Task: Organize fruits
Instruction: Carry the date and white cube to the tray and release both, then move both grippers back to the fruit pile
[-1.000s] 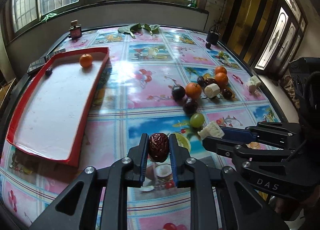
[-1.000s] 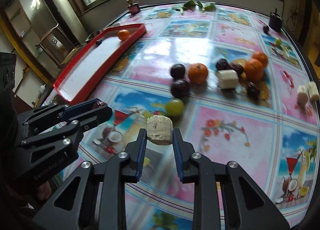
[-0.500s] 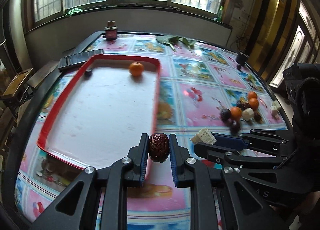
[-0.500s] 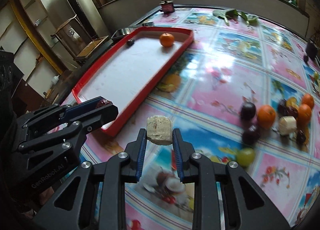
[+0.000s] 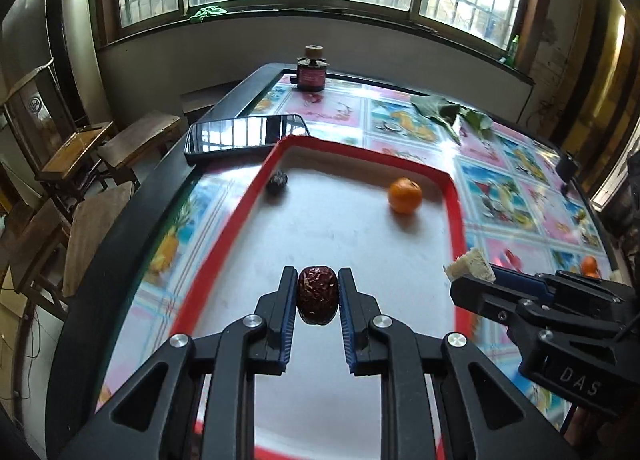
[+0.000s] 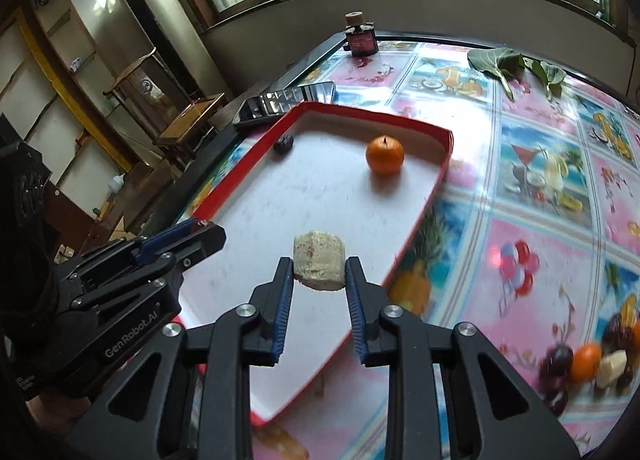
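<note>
Wrinkled red date (image 5: 317, 294) — left claw (image 5: 318, 296); pale crumbly chunk (image 6: 319, 260) — right claw (image 6: 319, 274).

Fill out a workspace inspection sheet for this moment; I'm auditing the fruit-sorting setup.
Surface: table under a glossy fruit-print cover.
Job's things: red tray holding an orange and a small dark fruit; more fruit heaped on the table.
Clutter: phone, small bottle, leaves.
Grippers: left gripper shut on a red date; right gripper shut on a pale chunk.
Cables: nothing seen.
Surroundings: windows, wooden chairs.
</note>
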A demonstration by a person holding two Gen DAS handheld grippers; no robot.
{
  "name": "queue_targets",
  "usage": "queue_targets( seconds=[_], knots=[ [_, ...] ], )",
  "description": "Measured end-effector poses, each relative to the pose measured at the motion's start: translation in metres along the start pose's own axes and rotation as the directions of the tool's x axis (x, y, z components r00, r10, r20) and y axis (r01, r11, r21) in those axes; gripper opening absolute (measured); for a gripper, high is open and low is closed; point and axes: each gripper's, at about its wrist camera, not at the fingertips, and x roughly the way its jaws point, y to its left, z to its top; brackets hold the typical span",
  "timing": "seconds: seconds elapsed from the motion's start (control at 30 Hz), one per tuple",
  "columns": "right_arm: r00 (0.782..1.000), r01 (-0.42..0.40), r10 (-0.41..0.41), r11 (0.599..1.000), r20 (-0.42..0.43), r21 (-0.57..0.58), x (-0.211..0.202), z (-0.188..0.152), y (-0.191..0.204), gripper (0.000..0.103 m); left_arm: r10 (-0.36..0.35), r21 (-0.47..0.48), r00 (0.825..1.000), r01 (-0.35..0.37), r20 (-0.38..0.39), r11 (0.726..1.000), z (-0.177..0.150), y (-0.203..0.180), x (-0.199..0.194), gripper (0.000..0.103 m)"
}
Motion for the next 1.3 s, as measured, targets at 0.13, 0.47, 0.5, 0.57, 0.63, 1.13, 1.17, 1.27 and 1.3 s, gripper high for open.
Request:
queue_targets(
  seconds=[0.13,0.47,0.5,0.57,0.63,1.13,1.17,1.27,1.3],
  knots=[
    [1.000,0.024,-0.024,1.000,-0.014,0.019,0.028,0.017,-0.006,0.029,0.023,-0.003,0.999,-0.023,-0.024,1.000,0.018,0.000,0.030,0.019],
    [0.995,0.074,-0.072,0.997,-0.066,0.028,0.077,0.039,-0.016,0.029,0.041,-0.039,0.995,-0.045,-0.089,0.998,0.035,0.013,0.079,0.019],
    [0.995,0.072,-0.070,0.997,-0.068,0.017,0.079,0.039,-0.015,0.029,0.041,-0.041,0.995,-0.045,-0.089,0.998,0.036,0.013,0.080,0.019],
    [0.994,0.082,-0.083,0.997,-0.071,-0.011,0.082,0.041,-0.010,0.029,0.042,-0.044,0.995,-0.046,-0.094,0.998,0.037,0.016,0.083,0.019],
    [0.993,0.085,-0.087,0.996,-0.081,-0.028,0.086,0.041,-0.007,0.029,0.039,-0.051,0.994,-0.045,-0.105,0.998,0.037,0.018,0.087,0.019],
    [0.981,0.175,-0.178,0.984,-0.078,-0.043,0.070,0.035,-0.003,0.042,0.101,-0.056,0.983,-0.111,-0.150,0.992,0.028,0.017,0.081,0.068],
    [0.981,0.177,-0.180,0.983,-0.073,-0.042,0.066,0.035,-0.002,0.042,0.101,-0.065,0.984,-0.112,-0.150,0.992,0.026,0.017,0.077,0.069],
    [0.982,0.176,-0.178,0.984,-0.060,-0.039,0.053,0.031,0.000,0.046,0.096,-0.076,0.985,-0.108,-0.140,0.991,0.020,0.016,0.066,0.072],
    [0.982,0.176,-0.178,0.983,-0.057,-0.042,0.049,0.029,0.001,0.047,0.098,-0.074,0.985,-0.109,-0.139,0.991,0.019,0.015,0.063,0.072]
  ],
)
